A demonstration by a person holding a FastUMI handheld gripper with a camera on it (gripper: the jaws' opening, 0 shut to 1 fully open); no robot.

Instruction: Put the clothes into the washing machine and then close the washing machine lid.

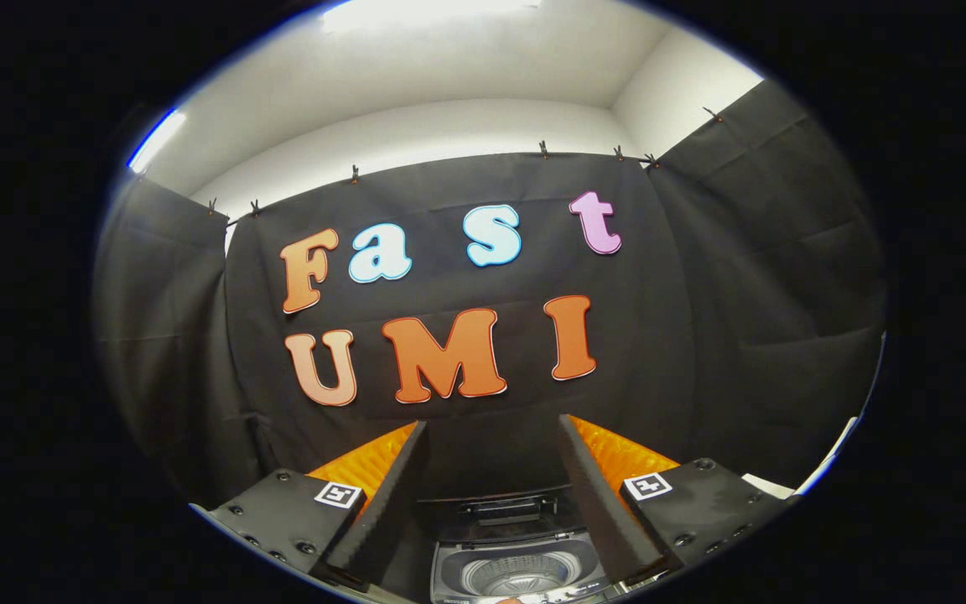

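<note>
Item: gripper. Condition: fingers spread wide, nothing between them, nothing held. They stand at the bottom centre of the frame, angled inward toward each other, aimed level at the booth's black cloth wall.

Item: washing machine, top-loading. Location: bottom centre of the frame, low between the two fingers and beyond them. Lid raised at the rear of the opening; pale ribbed drum visible and, as far as the little visible part tells, with no clothes in it.

Item: clothes. Location: cannot be placed from this view. A small orange-toned scrap at the very bottom edge, just before the machine's front rim, may be cloth, but it is too small to be sure.

Handling estimate, clothes: light, soft, limp; will sag and trail on lifting, and may snag on the rim of the opening. Best taken by a bunched fold near the middle of the heap, with both fingers pressing through several layers, not by a single hem.

Handling estimate, lid: stiff, hinged, light. Likely best pushed down from its upper free edge rather than pinched.

Status, as judged: loading not yet begun; lid closing to follow.
</note>
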